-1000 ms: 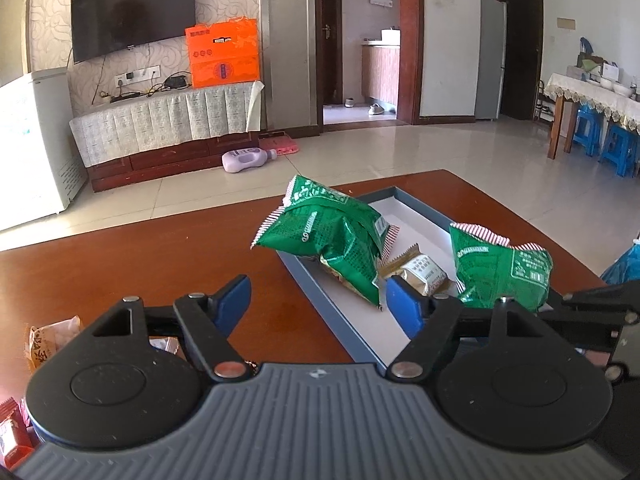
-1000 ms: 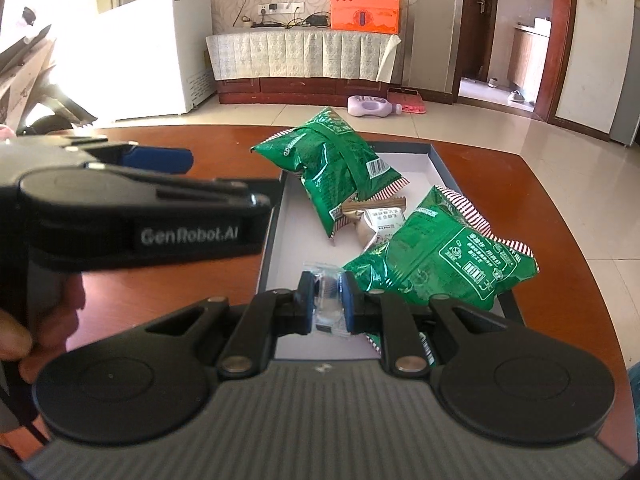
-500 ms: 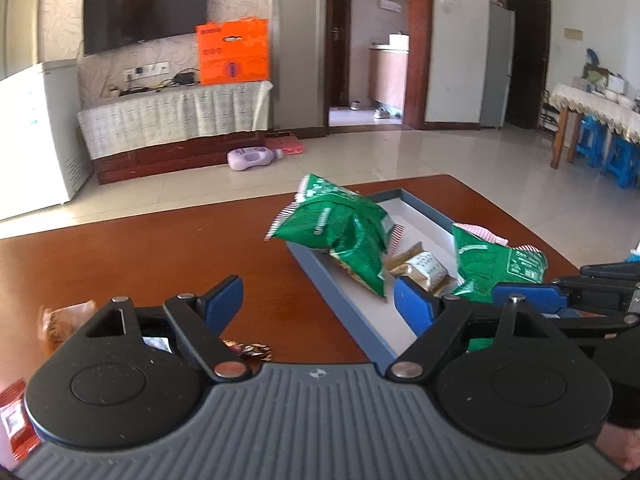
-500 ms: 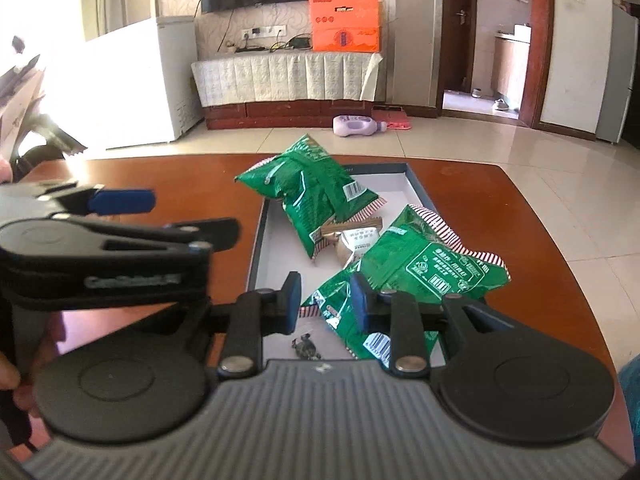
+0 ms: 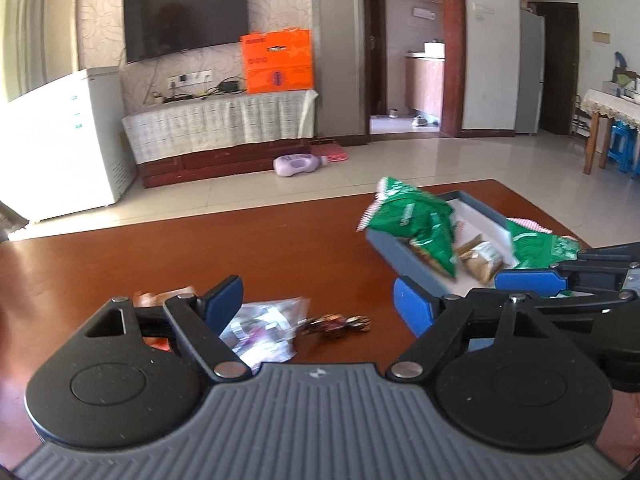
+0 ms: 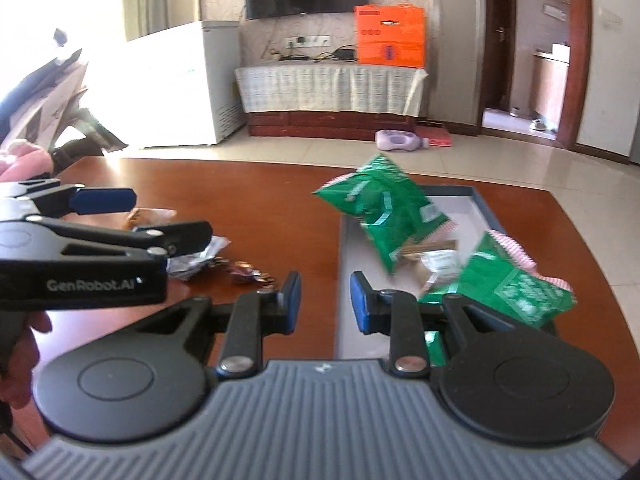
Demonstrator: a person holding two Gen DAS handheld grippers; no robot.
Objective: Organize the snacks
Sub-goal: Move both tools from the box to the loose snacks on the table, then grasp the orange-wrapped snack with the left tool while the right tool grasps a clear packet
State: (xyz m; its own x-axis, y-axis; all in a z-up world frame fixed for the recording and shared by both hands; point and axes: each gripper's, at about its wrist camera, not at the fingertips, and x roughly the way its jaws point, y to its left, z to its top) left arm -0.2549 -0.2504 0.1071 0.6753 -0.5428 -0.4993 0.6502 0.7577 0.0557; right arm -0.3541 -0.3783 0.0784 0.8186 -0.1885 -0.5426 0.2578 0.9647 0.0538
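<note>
A grey tray (image 6: 440, 191) lies on the right of the brown table. In it are two green snack bags (image 6: 384, 208) (image 6: 508, 284) and a small brown packet (image 6: 438, 258). My right gripper (image 6: 326, 300) hovers open over the tray's near left edge, with nothing between its fingers. My left gripper (image 5: 320, 304) stands wide open and empty above loose snacks on the table: a clear-wrapped packet (image 5: 264, 328) and dark wrapped candies (image 5: 336, 322). From the left wrist view the tray (image 5: 404, 256) and green bag (image 5: 416, 216) sit to the right, with the right gripper (image 5: 528, 280) beside them.
An orange-brown packet (image 6: 148, 216) lies beyond the left gripper (image 6: 160, 216). A person's hand (image 6: 24, 344) holds that gripper at the lower left. Past the table's far edge are tiled floor, a white freezer (image 6: 184, 80) and a covered TV stand (image 6: 328, 88).
The right gripper opened, let go of a small clear-wrapped snack over the tray, and drew back left. The left gripper swung left from the tray to above the loose snacks.
</note>
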